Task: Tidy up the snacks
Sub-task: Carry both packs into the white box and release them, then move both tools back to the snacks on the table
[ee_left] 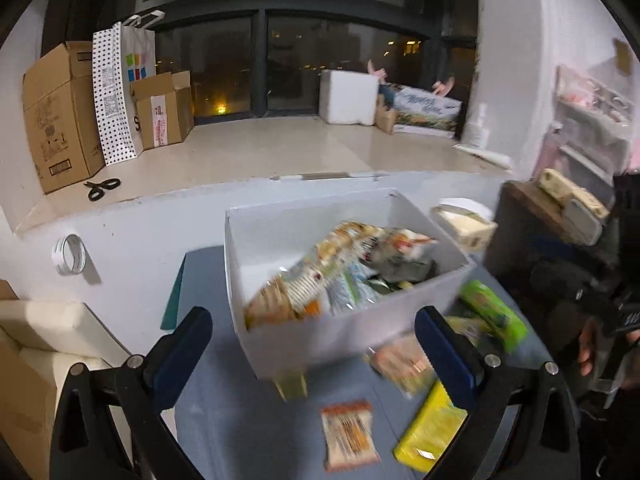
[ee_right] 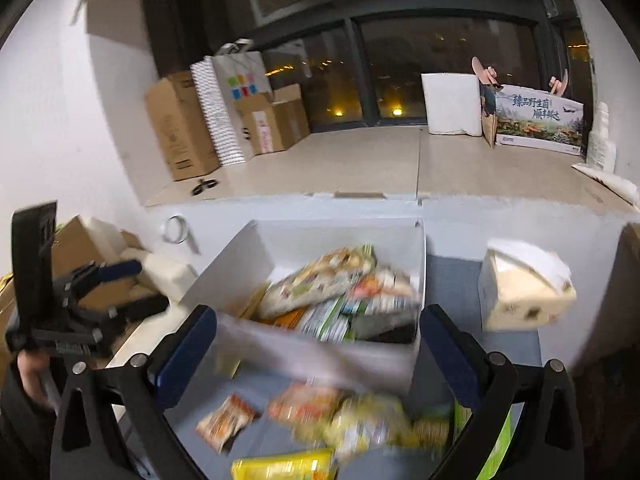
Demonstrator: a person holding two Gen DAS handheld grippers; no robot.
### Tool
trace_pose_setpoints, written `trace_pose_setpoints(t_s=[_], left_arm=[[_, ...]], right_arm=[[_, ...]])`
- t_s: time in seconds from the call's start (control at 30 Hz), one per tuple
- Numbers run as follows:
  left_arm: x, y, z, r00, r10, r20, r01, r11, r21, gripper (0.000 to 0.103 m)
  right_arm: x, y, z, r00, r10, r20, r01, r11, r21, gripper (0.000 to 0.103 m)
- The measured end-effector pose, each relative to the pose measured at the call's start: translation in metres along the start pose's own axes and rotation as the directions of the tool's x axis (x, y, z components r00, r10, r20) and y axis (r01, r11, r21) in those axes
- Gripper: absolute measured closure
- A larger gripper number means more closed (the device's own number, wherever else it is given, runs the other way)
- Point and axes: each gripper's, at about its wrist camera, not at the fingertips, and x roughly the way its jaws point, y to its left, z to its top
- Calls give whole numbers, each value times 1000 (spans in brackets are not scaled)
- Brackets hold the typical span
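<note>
Hovering — both grippers (ee_left: pixel 314 334) (ee_right: pixel 318 336) spread, white box (ee_left: pixel 360 332) between

The box (ee_left: pixel 352 332) beside the glossy foil-plastic snack packs (ee_left: pixel 349 436) looks like matt white card. Behind it, the ledge (ee_left: pixel 256 148) is polished, with brown corrugated cartons (ee_left: pixel 60 120) and a dotted paper bag (ee_left: pixel 112 92).

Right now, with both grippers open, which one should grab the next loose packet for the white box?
Probably right. The right gripper hangs open directly over the orange packet below the white box. The left gripper is open too, but frames mostly the box wall.
</note>
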Motion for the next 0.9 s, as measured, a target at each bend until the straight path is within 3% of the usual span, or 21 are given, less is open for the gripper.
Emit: trace_pose_setpoints(t_s=[0.1, 0.23, 0.43, 0.5, 0.63, 0.8, 0.87, 0.9], left_arm=[[-31, -11, -22, 999, -16, 36, 15, 1000, 20, 0], [-51, -24, -57, 998, -9, 61, 9, 1000, 6, 0], [-44, -37, -93, 999, -50, 16, 50, 998, -24, 0], [-35, -39, -100, 1000, -22, -13, 22, 1000, -18, 0], [-27, -38, -110, 998, -34, -46, 32, 998, -47, 0], [-28, -36, -117, 998, -38, -55, 35, 998, -48, 0], [-29, -35, -117, 997, -50, -51, 48, 998, -50, 0], [-30, -34, -117, 997, -51, -49, 49, 997, -53, 0]], right_arm=[[-31, 2, -32, 1000, 11, 4, -11, 1000, 12, 0], [-57, 8, -79, 998, -56, -12, 56, 998, -9, 0], [-38, 10, -133, 991, -59, -123, 61, 998, 11, 0], [-25, 7, -142, 987, -46, -151, 51, 998, 29, 0], [22, -7, -153, 964, 8, -264, 18, 995, 94, 0], [54, -18, -138, 966, -144, -216, 161, 985, 63, 0], [62, -23, -122, 971, -169, -170, 177, 984, 30, 0], [69, -26, -117, 966, -178, -187, 184, 983, 12, 0]])
